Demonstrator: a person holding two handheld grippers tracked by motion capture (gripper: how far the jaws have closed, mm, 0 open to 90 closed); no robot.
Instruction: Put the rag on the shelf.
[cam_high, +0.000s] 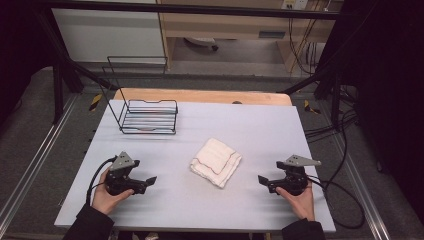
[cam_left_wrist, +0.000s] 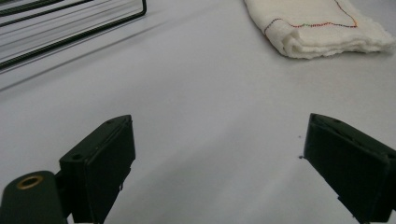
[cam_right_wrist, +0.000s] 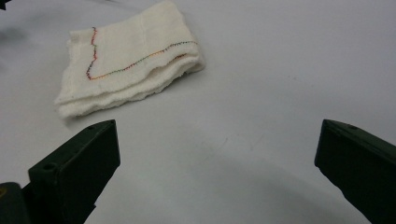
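on the pale table (cam_high: 165, 200) a folded white cloth (cam_high: 216, 161) with a coloured stitch line lies near the middle, between the two grippers and touching neither. at the near left the person's hand rests low on the table holding the left gripper (cam_high: 149, 182), its jaws spread wide and empty, pointing toward the cloth. the right gripper (cam_high: 261, 180) mirrors it from the near right, jaws likewise released, while a black wire rack (cam_high: 148, 117) stands well apart at the far left.

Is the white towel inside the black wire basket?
No, the folded towel lies flat on the table, apart from the wire basket farther back.
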